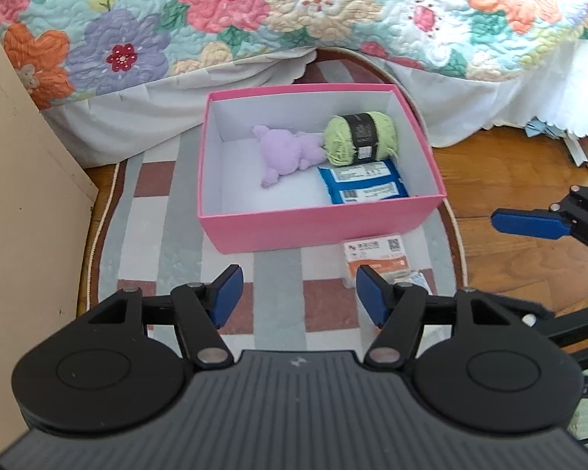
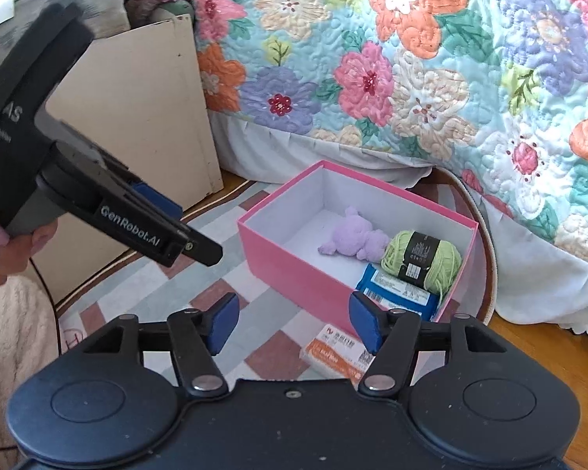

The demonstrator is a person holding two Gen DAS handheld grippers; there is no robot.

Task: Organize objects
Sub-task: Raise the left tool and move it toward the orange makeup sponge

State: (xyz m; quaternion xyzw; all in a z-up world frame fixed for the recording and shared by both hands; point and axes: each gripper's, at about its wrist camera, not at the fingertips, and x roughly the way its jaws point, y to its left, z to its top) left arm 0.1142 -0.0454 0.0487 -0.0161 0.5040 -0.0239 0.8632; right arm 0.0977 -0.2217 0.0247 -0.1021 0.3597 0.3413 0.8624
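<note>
A pink box stands open on a checked rug. Inside lie a purple plush toy, a green yarn ball and a blue packet. An orange-and-white packet lies on the rug just in front of the box. My left gripper is open and empty, above the rug before the box. My right gripper is open and empty, hovering over the orange packet.
The checked rug lies on a wooden floor. A bed with a floral quilt is right behind the box. A beige cabinet stands at the left.
</note>
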